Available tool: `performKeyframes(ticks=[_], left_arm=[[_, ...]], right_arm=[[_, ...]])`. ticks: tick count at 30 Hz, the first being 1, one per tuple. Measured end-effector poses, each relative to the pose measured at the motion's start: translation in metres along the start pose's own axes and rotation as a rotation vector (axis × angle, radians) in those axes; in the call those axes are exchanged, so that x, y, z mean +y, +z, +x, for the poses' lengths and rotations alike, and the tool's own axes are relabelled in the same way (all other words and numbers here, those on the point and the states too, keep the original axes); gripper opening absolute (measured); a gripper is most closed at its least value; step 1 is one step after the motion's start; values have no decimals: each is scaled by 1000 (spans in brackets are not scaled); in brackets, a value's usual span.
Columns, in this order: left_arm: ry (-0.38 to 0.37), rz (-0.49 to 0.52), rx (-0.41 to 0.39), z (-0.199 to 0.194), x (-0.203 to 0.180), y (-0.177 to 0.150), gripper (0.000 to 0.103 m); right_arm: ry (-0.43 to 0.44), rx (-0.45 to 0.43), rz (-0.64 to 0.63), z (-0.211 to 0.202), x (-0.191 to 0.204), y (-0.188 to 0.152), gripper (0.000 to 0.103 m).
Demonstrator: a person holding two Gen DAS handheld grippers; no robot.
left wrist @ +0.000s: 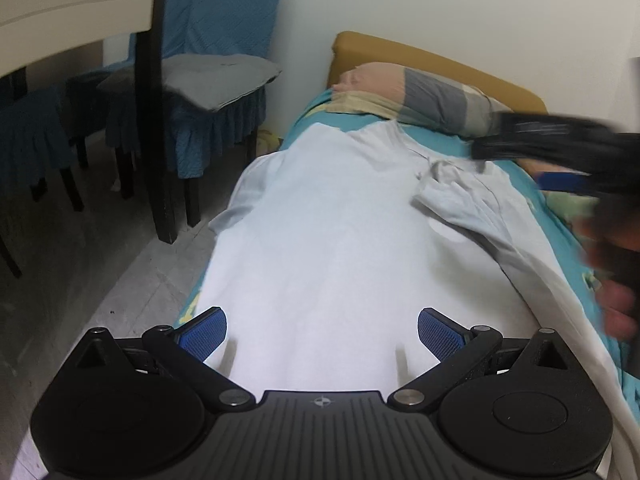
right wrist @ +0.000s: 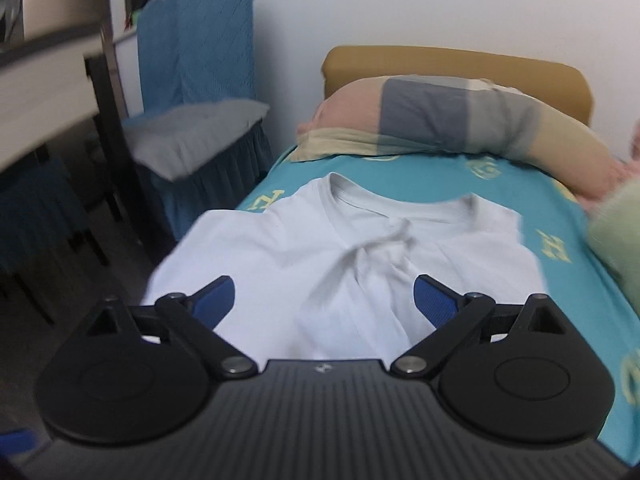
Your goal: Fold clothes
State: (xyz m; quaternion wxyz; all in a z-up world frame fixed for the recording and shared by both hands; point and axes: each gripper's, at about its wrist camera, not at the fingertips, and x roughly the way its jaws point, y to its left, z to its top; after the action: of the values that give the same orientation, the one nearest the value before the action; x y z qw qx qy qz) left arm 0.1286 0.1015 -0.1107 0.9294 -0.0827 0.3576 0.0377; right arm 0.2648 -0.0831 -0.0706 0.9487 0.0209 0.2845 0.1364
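A pale blue-white T-shirt (left wrist: pixel 340 232) lies spread flat on a bed with a teal sheet (left wrist: pixel 560 216). Its right sleeve is folded inward and bunched (left wrist: pixel 452 188). In the right wrist view the shirt (right wrist: pixel 280 248) shows its collar (right wrist: pixel 360 194) toward the pillow and a bunched fold down the middle (right wrist: pixel 384 248). My left gripper (left wrist: pixel 322 334) is open and empty over the shirt's lower part. My right gripper (right wrist: pixel 324 300) is open and empty above the folded sleeve. It also shows blurred in the left wrist view (left wrist: pixel 560 148).
A striped pillow (right wrist: pixel 460 116) rests against a mustard headboard (right wrist: pixel 460 58). Chairs with blue covers and a grey cushion (left wrist: pixel 216 80) stand left of the bed beside a white table (left wrist: pixel 72 8) with a dark leg (left wrist: pixel 156 120). A green cloth (right wrist: pixel 620 236) lies at the right.
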Motion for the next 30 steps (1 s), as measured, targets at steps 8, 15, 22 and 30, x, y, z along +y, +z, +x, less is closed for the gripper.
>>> performKeyframes(ticks=[8,15,22,30], left_arm=[[-1,82,8,-34,-57,-18,103],[-24,105,18,-90,-109,-35,103],[-224,137,170,-119,-200,-80,95],[-386,267,342,-119,-311,-139,79]], right_arm=[[-41,-3,112,-173,-50,-47,98],[6,-114,238,-269,-90,-55,98],[-51,-202,384,-319,-168,-70,98],[-159,-299,556,-347,-253,-89,98]])
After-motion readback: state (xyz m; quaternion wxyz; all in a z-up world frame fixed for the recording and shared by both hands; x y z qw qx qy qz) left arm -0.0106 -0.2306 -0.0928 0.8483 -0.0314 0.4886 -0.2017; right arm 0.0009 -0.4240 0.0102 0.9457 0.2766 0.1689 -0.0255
